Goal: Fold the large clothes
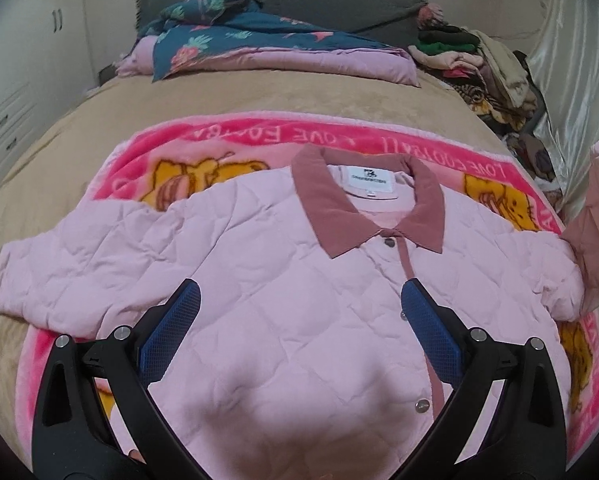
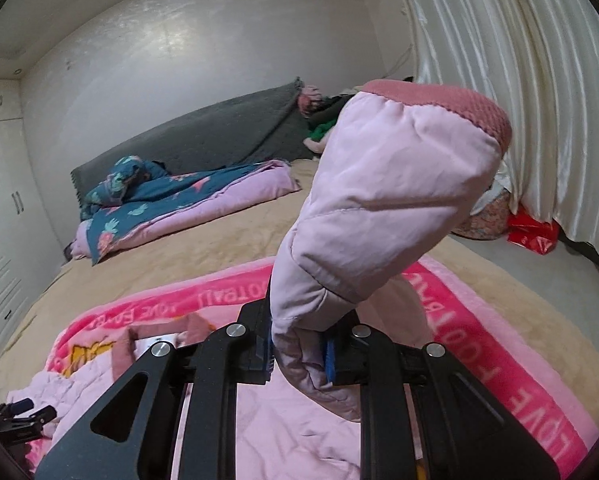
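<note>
A pale pink quilted jacket (image 1: 283, 280) with a dusty-rose collar (image 1: 327, 208) lies face up on a pink cartoon blanket (image 1: 235, 140), its left sleeve (image 1: 59, 264) spread out flat. My left gripper (image 1: 301, 300) is open just above the jacket's chest, blue pads either side of the button placket, holding nothing. My right gripper (image 2: 299, 350) is shut on the jacket's right sleeve (image 2: 379, 200) and holds it lifted, the rose cuff (image 2: 455, 100) standing up high. The raised sleeve also shows at the right edge of the left wrist view (image 1: 595, 232).
The blanket lies on a tan bed cover (image 1: 79, 128). A folded teal and pink quilt (image 1: 259, 48) lies by the grey headboard (image 2: 203, 136). A pile of clothes (image 1: 483, 68) sits at the far right. White wardrobe (image 2: 3, 208) on the left, cream curtain (image 2: 519, 80) on the right.
</note>
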A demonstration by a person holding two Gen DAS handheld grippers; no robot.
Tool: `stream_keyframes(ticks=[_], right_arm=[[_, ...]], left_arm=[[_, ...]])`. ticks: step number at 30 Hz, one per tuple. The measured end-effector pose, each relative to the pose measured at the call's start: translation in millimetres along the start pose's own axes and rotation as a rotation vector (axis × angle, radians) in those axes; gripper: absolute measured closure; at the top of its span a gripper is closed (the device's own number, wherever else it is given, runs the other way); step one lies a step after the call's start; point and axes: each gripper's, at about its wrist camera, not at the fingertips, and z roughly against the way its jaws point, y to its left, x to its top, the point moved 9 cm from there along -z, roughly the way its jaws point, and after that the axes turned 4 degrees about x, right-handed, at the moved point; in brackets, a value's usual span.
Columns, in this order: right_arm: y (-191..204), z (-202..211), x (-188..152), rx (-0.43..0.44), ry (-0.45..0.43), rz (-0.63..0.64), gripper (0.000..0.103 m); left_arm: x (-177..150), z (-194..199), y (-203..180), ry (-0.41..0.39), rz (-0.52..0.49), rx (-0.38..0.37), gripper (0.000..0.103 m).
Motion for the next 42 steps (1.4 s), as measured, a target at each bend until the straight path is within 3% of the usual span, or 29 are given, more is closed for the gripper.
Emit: stream_keyframes(ticks=[21,28,33,42], right_arm=[[146,-34,-27,0.154,0.034,0.113,0.086],[196,-46,-48,0.218,0.062,0.151,0.086],[224,-53,-69,0.258,0.095,0.168,0.086],[254,-69,-110,0.262,0.155,0.247,0.086]], left_arm=[[-9,-12,62,0.023,0.149,-0.061,0.009],[-9,-10,79,0.03,0.215,-0.1,0.009],[-6,-10,106,0.007,0.227,-0.009,0.009],[-7,-15,130,0.016,0.303,-0.071,0.009]])
